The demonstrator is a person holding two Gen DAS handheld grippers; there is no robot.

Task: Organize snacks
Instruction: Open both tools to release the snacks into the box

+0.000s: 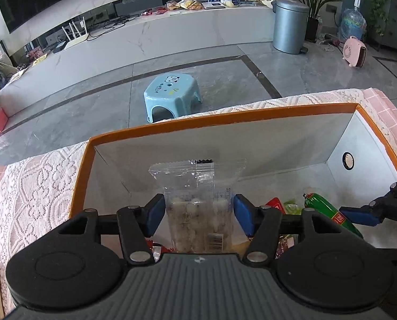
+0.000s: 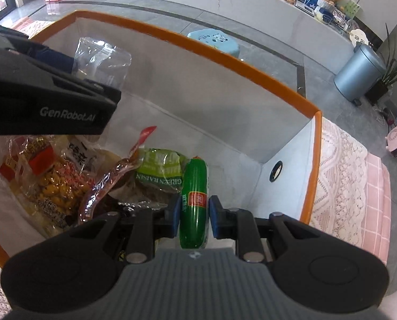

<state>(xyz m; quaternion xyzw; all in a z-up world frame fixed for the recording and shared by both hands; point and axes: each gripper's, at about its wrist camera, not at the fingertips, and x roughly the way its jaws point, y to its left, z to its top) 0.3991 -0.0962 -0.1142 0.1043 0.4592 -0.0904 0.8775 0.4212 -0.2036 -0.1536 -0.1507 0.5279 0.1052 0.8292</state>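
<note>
Over the orange-rimmed box (image 1: 225, 117), a clear snack bag (image 1: 198, 213) sits between the left gripper (image 1: 198, 214) pads, seemingly loosened so it drops in. The green sausage (image 2: 194, 200) is clamped in the narrow right gripper (image 2: 193, 218), lowered beside the raisin pack (image 2: 158, 170)

- A tabletop (image 1: 395, 122) under a pink checked cover filled the lower half of the left wrist view.
- A white lace cloth (image 1: 38, 181) lay over that cover, reaching both side edges.
- An orange-rimmed box (image 1: 225, 116) with white inner walls stood on the lace at centre frame.
- Beyond, on the grey tiled floor (image 1: 225, 80), a pale blue stool (image 1: 171, 93) stood near the tabletop's far edge.
</note>
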